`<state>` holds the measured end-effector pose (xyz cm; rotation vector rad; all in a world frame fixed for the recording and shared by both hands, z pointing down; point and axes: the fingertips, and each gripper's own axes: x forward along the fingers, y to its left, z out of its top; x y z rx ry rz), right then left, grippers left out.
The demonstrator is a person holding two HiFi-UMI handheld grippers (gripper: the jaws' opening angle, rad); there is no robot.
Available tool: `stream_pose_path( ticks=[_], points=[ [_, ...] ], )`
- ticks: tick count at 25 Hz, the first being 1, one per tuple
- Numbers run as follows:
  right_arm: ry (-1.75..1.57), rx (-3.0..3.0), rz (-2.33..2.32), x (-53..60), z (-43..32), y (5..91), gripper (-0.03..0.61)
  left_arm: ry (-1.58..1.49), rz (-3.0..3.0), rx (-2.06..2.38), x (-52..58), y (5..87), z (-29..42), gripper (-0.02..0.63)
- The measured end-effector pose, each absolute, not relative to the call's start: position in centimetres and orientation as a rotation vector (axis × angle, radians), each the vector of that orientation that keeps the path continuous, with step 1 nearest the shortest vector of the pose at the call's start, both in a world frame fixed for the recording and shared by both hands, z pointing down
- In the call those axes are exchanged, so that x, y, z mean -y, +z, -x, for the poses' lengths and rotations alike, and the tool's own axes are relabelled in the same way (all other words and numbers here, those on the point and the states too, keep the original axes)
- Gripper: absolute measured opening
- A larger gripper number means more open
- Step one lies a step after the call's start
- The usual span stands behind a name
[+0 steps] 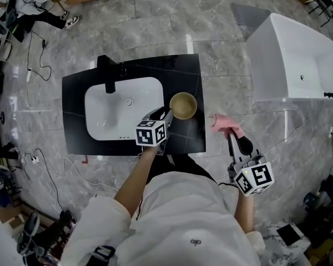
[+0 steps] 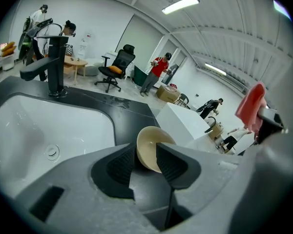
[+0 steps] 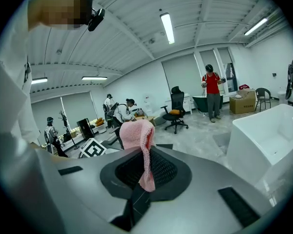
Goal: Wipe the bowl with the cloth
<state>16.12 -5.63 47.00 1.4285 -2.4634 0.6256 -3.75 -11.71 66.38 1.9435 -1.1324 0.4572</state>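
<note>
– Two grippers are in your hands. Where is the bowl relative to the jaws?
– Your left gripper (image 1: pixel 163 117) (image 2: pixel 145 161) has its jaws wide apart, and the rim of the beige bowl (image 1: pixel 183 105) (image 2: pixel 147 147) shows in the gap. It stands on the black desk (image 1: pixel 183 65), just right of the sink (image 1: pixel 100 107).
– And the other gripper?
– Your right gripper (image 1: pixel 232 135) (image 3: pixel 145 172) has its jaws closed on the pink cloth (image 1: pixel 226 124) (image 3: pixel 136 133), beyond the desk's right edge.
– What's hidden?
– One jaw covers part of the bowl, so contact is unclear.

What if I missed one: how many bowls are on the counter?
1. The bowl stands on the black counter, right of the sink, at the left gripper's open jaws. The arm hides a little counter.
</note>
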Motion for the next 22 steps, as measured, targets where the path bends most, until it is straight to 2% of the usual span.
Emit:
stream_pose_path(
  ticks=[19,22],
  points=[
    [0.675,2.404,-1.46,5.4,-18.6,48.8,0.017,0.498,-1.802,1.121,13.4,71.2,2.7,0.138],
    [0.672,2.403,-1.464,5.4,-18.8,48.6,0.015,0.532,-1.794,1.113,13.1,71.4,2.6,0.107]
  ],
)
